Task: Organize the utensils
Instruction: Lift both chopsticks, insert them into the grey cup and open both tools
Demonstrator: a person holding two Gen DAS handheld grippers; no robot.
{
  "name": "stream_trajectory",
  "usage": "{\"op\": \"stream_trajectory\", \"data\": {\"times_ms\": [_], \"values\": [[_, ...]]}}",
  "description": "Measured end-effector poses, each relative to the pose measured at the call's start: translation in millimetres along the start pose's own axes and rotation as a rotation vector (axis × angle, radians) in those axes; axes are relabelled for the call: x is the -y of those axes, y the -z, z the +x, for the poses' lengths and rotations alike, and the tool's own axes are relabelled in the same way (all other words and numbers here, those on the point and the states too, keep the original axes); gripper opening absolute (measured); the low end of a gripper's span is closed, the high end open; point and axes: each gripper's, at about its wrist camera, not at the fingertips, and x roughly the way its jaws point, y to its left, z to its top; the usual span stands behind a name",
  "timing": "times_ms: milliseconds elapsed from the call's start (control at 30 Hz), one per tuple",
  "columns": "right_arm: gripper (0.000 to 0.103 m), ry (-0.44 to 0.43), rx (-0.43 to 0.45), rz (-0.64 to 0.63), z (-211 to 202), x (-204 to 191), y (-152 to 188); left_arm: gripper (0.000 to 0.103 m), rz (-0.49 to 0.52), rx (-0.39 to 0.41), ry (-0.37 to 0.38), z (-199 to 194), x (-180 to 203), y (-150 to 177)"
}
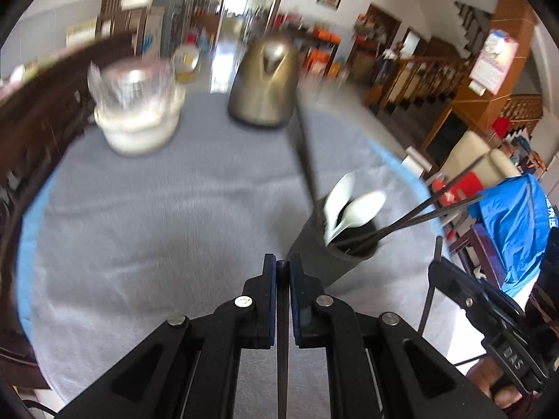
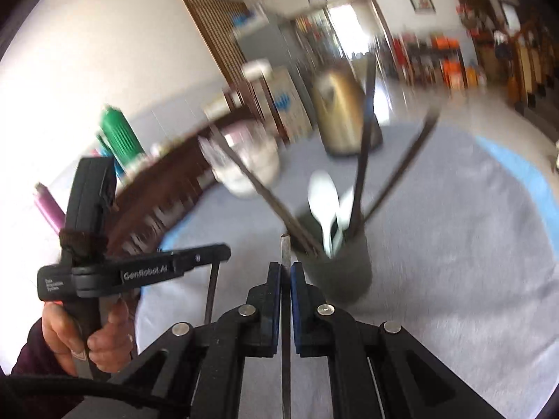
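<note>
A dark cylindrical utensil holder stands on the grey tablecloth, holding white spoons and several dark chopsticks. It also shows in the right wrist view with spoons and chopsticks. My left gripper is shut on a dark chopstick, just left of the holder. My right gripper is shut on a chopstick whose end sticks up by the holder's left rim. The left gripper also shows from the right wrist view.
A metal kettle and a glass jar on white bowls stand at the table's far side. A dark wooden sideboard with a green bottle runs along the left. The blue table edge is at the right.
</note>
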Motion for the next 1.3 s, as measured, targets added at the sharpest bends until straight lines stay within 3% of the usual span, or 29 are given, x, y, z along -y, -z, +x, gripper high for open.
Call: {"op": "stream_trajectory", "data": {"times_ms": [300,533,767,1033,1300], "values": [[0.006,0.010,0.306,-0.074,-57.3,-18.4,-35.0,0.007,0.047,0.213,0.020,-69.8,25.1,-20.0],[0.006,0.053,0.471,-0.069,-63.7,-26.4,-67.3,0.007,0.090,0.316,0.044,-104.1,49.2,-47.2],[0.006,0.157,0.631,-0.091,-57.0,-40.3,-97.0,0.007,0.112,0.406,0.055,-119.5,62.7,-71.4],[0.006,0.280,0.701,-0.119,-20.9,-56.7,-110.9,0.007,0.088,0.507,0.048,-118.0,61.8,-86.1],[0.006,0.334,0.666,-0.131,20.5,-59.4,-112.2,0.007,0.042,0.461,0.029,-75.4,49.7,-81.6]]}}
